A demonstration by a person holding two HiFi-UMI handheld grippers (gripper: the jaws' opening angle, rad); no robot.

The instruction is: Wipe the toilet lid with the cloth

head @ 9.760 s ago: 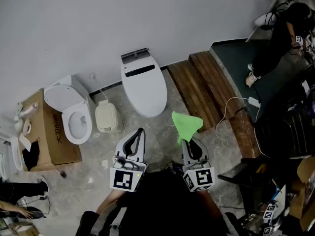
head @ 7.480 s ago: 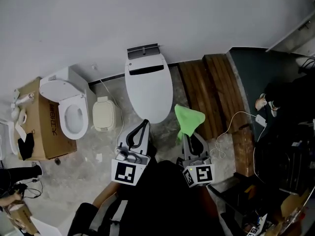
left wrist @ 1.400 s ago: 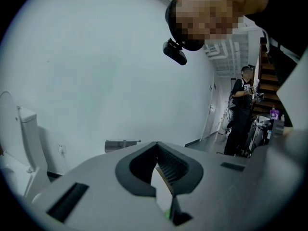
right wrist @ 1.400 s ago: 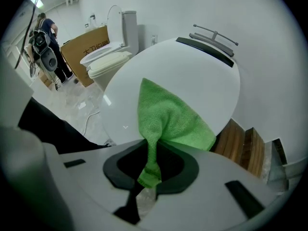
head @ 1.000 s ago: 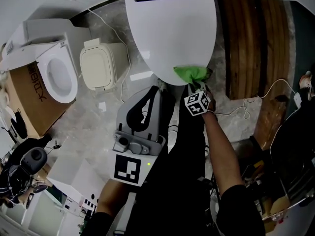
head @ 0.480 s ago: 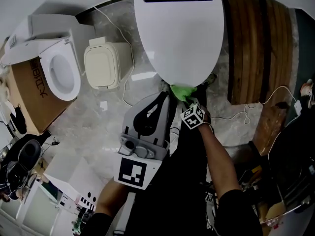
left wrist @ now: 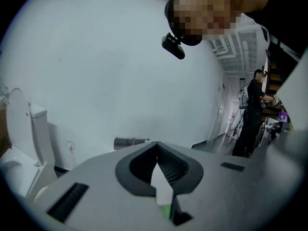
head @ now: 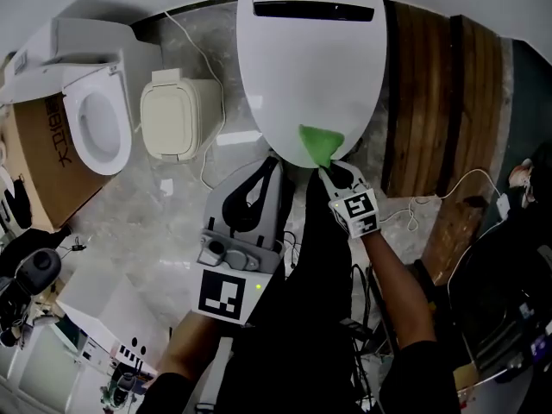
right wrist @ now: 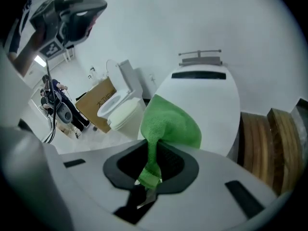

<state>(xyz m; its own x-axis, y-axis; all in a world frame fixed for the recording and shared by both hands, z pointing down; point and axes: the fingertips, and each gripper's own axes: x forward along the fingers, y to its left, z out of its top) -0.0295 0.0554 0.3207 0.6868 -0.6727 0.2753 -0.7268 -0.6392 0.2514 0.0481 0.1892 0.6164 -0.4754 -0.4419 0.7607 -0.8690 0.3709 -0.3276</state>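
Note:
The white toilet with its lid point(head: 310, 59) down fills the top middle of the head view. A green cloth point(head: 319, 143) lies against the front rim of the lid. My right gripper point(head: 330, 169) is shut on the cloth just in front of the toilet. In the right gripper view the cloth point(right wrist: 171, 121) bunches out of the right gripper point(right wrist: 153, 146) in front of the lid point(right wrist: 211, 95). My left gripper point(head: 274, 164) hovers beside it to the left, shut, with nothing in it. The left gripper point(left wrist: 156, 150) points at the bare white wall.
A cream bin point(head: 177, 115) stands left of the toilet. Further left are a second toilet with its lid up point(head: 90, 123) and a cardboard box point(head: 30, 153). Wooden planks point(head: 440, 110) and a white cable point(head: 448, 188) lie at the right. A person point(left wrist: 252, 109) stands far off.
The right gripper pulled the cloth back off the lid's front rim, then pushed it onto the rim again, a little left of where it was. The left gripper barely moved.

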